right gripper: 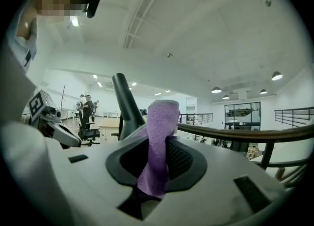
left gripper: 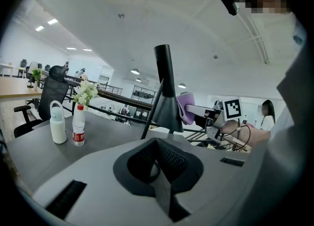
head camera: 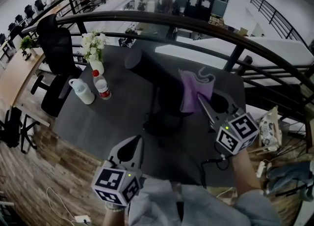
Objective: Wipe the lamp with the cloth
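Observation:
A black lamp (head camera: 164, 95) stands mid-table on the dark table (head camera: 98, 122); it also shows as a tall stem with a cone shade in the left gripper view (left gripper: 166, 97) and behind the cloth in the right gripper view (right gripper: 125, 104). My right gripper (head camera: 202, 101) is shut on a purple cloth (head camera: 195, 90), held against the lamp's right side. The cloth (right gripper: 159, 131) hangs up and out between the jaws of the right gripper (right gripper: 157, 163). My left gripper (head camera: 132, 145) hovers near the table's front edge, left of the lamp, its jaws (left gripper: 159, 163) shut on nothing.
At the table's left stand a white jug (head camera: 82, 91), a red-capped water bottle (head camera: 102, 86) and a vase of white flowers (head camera: 94, 48). A black office chair (head camera: 56, 48) sits beyond them. A curved dark railing (head camera: 221, 33) runs behind the table. A cable (head camera: 216, 161) lies near the front right.

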